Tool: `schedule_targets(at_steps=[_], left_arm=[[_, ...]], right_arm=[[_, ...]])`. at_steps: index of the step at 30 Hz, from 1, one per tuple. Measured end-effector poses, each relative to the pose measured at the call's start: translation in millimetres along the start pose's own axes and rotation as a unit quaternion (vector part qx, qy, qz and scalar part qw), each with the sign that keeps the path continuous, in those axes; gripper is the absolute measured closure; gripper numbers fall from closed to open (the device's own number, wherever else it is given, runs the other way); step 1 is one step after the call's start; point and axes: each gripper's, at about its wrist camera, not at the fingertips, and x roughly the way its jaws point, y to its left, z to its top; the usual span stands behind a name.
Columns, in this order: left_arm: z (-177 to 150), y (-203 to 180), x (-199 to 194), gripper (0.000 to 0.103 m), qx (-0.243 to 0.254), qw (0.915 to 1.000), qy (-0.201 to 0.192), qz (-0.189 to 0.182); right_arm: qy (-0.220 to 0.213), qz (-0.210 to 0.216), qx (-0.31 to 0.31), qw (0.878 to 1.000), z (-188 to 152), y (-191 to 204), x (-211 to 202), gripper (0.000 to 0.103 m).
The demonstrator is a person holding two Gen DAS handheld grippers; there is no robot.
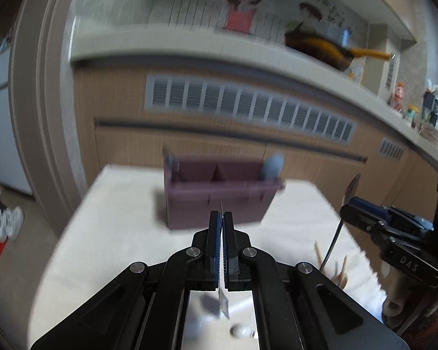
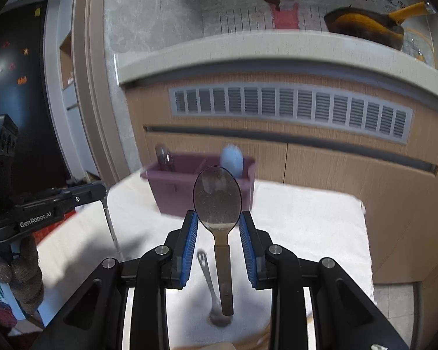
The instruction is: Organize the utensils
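A purple utensil holder (image 1: pixel 219 195) stands at the far side of the white-clothed table (image 1: pixel 116 233); it also shows in the right wrist view (image 2: pixel 201 186). A light blue spoon (image 2: pixel 232 159) and a dark utensil (image 2: pixel 164 157) stand in it. My left gripper (image 1: pixel 222 218) is shut on a thin metal utensil seen edge-on (image 1: pixel 221 262), held above the table in front of the holder. My right gripper (image 2: pixel 217 224) holds a dark spoon (image 2: pixel 217 198) upright, bowl up, with its blue pads (image 2: pixel 189 242) apart from the spoon. From the left wrist view it (image 1: pixel 353 204) grips that spoon's handle.
Wooden cabinets with a vent grille (image 2: pixel 292 110) and a pale countertop (image 2: pixel 277 49) stand behind the table. A pan with a yellow handle (image 2: pixel 365 26) sits on the counter. A metal whisk (image 2: pixel 210 285) and wooden utensils (image 1: pixel 335 271) lie on the table nearby.
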Motion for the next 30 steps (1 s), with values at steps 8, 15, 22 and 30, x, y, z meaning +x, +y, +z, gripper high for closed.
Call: schedule_targets(at_steps=[8,15,22,30], left_arm=[[110.1,-12.4,-31.5,0.102,0.047,0.9928,-0.109,-0.022],[153.2,2.7,7.9,0.102,0.067,0.9870,-0.146,-0.002],[136.8,40.3,51.6,0.102,0.028,0.9957,-0.084,-0.026],[72.6,42.4,66.8,0.100,0.030,0.9964,0.030,-0.073]], right_arm=[[-0.121,0.009,-0.035,0.992,122.4,7.1,-30.7,0.076],[-0.115,0.013,-0.019,0.993,173.3,6.2,34.9,0.076],[-0.075,0.011,-0.003,0.997,157.7,5.6,92.9,0.076],[-0.117,0.009,-0.033,0.993,148.1,11.6,35.7,0.076]])
